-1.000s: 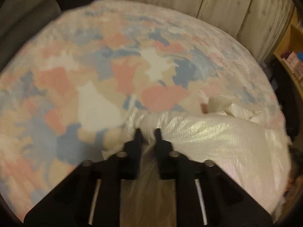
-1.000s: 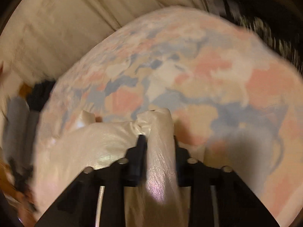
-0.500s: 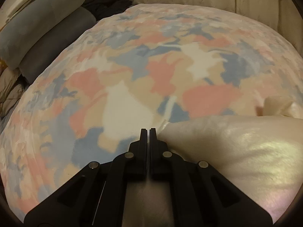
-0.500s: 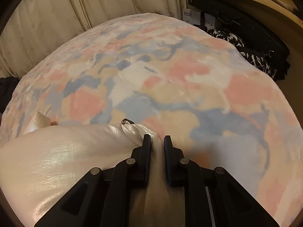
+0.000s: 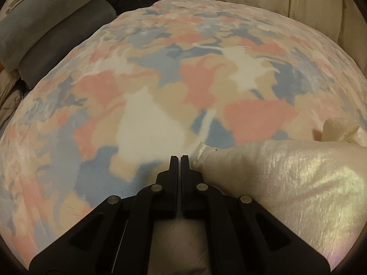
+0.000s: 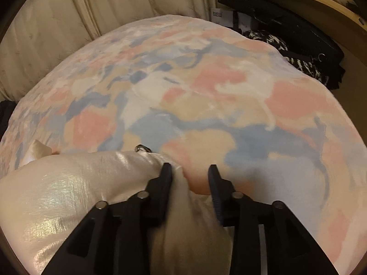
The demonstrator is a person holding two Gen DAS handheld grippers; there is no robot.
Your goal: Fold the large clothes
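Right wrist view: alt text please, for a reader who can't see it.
The right gripper has just been opening, its jaws now apart over a shiny cream garment lying on a bed cover patterned in pink, blue and beige; cloth sits between the fingers, unclamped. Cream curtains hang behind, and a dark bag sits under a wooden shelf.

The wide patchwork pink-blue-cream bedspread (image 5: 160, 87) lies bare toward twelve o'clock, hemmed by grey rolled pillows (image 5: 45, 29) at ten and a shiny cream garment (image 5: 286, 183) at four.
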